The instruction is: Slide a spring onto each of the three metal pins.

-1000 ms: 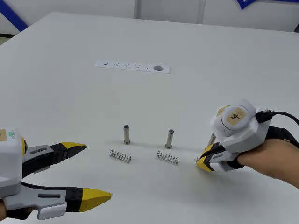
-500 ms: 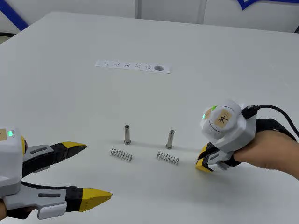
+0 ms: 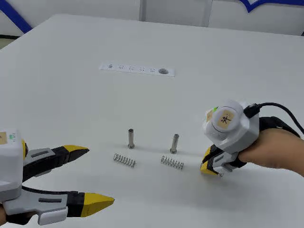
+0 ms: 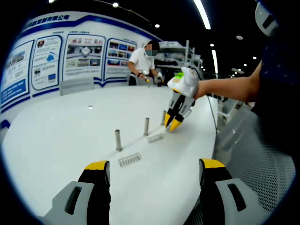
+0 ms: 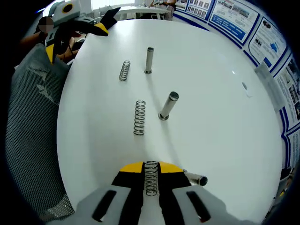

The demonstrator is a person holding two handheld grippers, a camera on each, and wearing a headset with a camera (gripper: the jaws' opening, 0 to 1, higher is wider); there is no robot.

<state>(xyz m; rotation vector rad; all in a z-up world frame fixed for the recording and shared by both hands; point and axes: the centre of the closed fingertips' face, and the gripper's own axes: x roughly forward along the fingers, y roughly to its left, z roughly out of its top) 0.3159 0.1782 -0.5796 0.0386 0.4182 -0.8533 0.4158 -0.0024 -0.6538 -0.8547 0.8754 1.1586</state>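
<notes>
The white table [image 3: 71, 95] spreads under everything, and a power strip [image 3: 137, 69] lies well beyond the work. My left claw [image 3: 99, 175] hangs low at the near edge, well apart from the parts, its yellow-tipped jaws spread wide with nothing between them. My right claw [image 3: 211, 167] is down at the table surface with its jaws pinched almost together on the held spring [image 5: 151, 178], which runs lengthwise between the yellow tips. The third pin [image 5: 194, 178] sits just beside those tips; from this angle I can't tell whether it is upright or tilted. The left pin [image 3: 131, 138] and the middle pin [image 3: 175, 143] stand upright and bare. The left spring [image 3: 124, 160] and the middle spring [image 3: 171, 163] each lie flat on the table just in front of their pins. I judge this to be the first of the three fittings: the spring is gripped but not yet on its pin. Next I would need to raise the spring, bring its open end over the pin's head, line the coil up with the shaft and lower it. The coil is narrow, so a small misalignment could snag on the head or tip the pin, and too hard a squeeze might crush the coil. My open left claw is free to steady the pin.
</notes>
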